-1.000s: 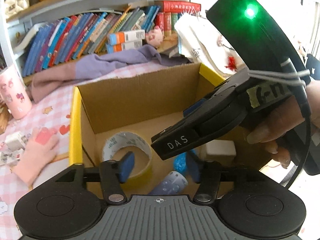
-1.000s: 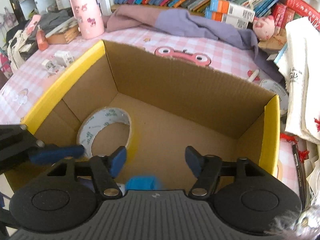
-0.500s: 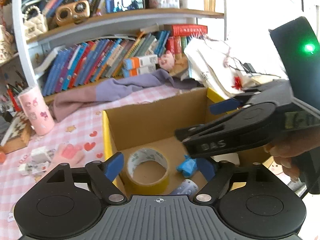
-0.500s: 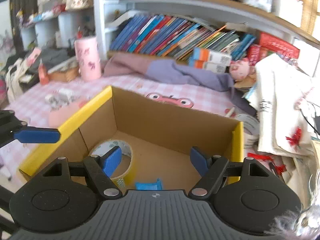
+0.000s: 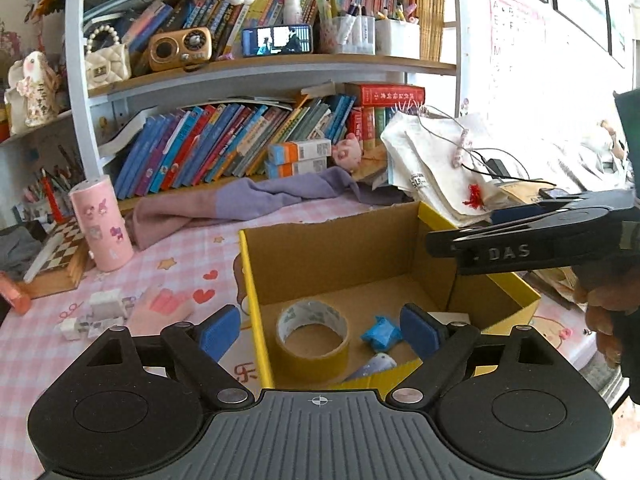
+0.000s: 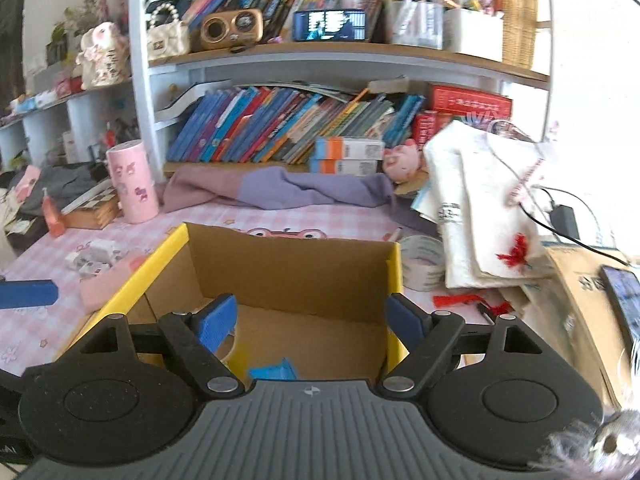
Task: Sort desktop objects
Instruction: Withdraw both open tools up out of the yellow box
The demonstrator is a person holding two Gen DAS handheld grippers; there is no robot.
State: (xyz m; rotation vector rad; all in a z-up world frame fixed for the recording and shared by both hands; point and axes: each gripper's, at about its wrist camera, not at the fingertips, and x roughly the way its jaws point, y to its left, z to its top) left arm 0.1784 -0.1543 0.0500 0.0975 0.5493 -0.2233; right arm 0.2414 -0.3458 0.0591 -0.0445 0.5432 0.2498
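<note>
A cardboard box with yellow edges stands on the pink checked table. Inside lie a yellow tape roll, a crumpled blue object, a patterned tube and a white block. My left gripper hovers above the box's near edge, its jaws opening with nothing between them. My right gripper is above the near right corner, its jaws also opening and empty. In the left wrist view the right gripper shows side-on at the right, held by a hand.
A pink glove and small white blocks lie left of the box. A pink cup, a purple cloth and a bookshelf stand behind. A white tape roll, white bags and a phone crowd the right.
Both grippers have drawn back and up out of the box and tilted up, so the shelf shows. Both pairs of jaws have widened. The blue object lies on the box floor.
</note>
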